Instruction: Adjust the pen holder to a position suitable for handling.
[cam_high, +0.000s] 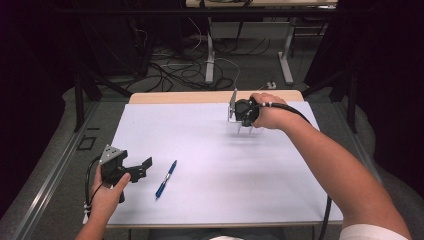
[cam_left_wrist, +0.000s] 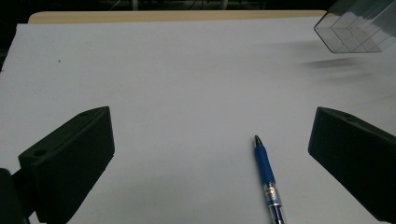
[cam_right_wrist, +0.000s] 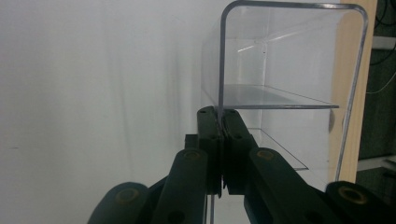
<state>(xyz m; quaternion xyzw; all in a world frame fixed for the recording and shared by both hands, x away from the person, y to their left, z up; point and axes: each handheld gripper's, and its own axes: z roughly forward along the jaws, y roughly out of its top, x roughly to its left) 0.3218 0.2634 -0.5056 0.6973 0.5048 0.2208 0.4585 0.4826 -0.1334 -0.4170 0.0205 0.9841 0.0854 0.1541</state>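
A blue pen (cam_high: 165, 179) lies on the white table top (cam_high: 235, 170), towards the front left. Just left of it my left gripper (cam_high: 143, 169) rests low in a hand, open, with nothing between its jaws. In the left gripper view the pen (cam_left_wrist: 267, 179) lies ahead between the spread jaws of the left gripper (cam_left_wrist: 210, 154), nearer the right one. Near the table's far edge, my right gripper (cam_high: 244, 124) points down, shut on a clear plastic box (cam_high: 254, 131) held a little above the table. The right gripper view shows the right gripper (cam_right_wrist: 219, 116) pinching the thin wall of that box (cam_right_wrist: 280, 70), which has clear dividers inside.
A bare wooden strip (cam_high: 200, 96) runs along the table's far edge. Beyond it on the floor are tangled cables (cam_high: 175, 70) and the legs of another table (cam_high: 210, 60). The clear box (cam_left_wrist: 355, 28) hangs at the top right of the left gripper view.
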